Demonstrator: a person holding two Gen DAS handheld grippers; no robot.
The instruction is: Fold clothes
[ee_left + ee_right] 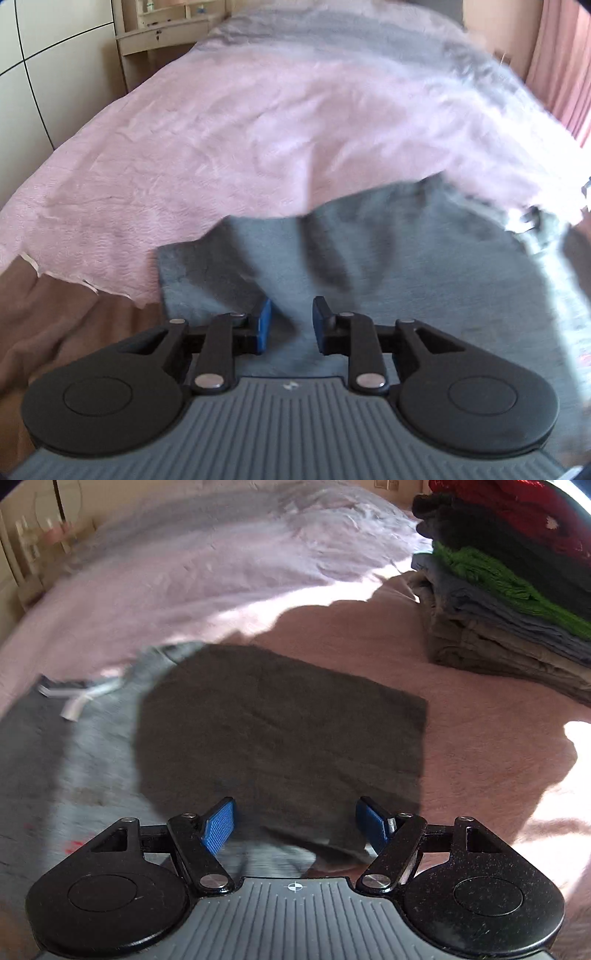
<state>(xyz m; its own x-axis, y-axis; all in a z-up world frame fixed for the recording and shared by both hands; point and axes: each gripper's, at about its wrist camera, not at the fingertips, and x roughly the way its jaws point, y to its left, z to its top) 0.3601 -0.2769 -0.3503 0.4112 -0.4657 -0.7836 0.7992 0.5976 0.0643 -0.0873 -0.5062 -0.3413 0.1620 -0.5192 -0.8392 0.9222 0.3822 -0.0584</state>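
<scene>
Folding calls for a firm hold, and neither gripper has one. The left gripper [291, 325] stands slightly open, low centre of the left view, with nothing between its pads [264, 325]; the grey garment [369, 258] lies just beyond them. The right gripper [295, 823] stands wide open, low centre of the right view, over the garment's folded dark flap [280, 723], gripping nothing.

Risks:
- Closing the left gripper at this narrow gap probably catches only the top layer, or none; the fold would then drag unevenly.
- The flap edge lies bunched between the right pads; a grip there probably gathers several layers and undoes the flap.
- The garment lies on a pink fleece blanket [221, 147]; a deep pinch could lift the blanket with it.
- Both views are blurred, so edge positions are uncertain.

Count:
- Grippers: two.
- Garments in work: one, filling the lower half of both views.
- Stacks [509, 602]: one, upper right of the right view; about six folded layers show.
- White tags [74, 705]: one, left of the right view.
</scene>
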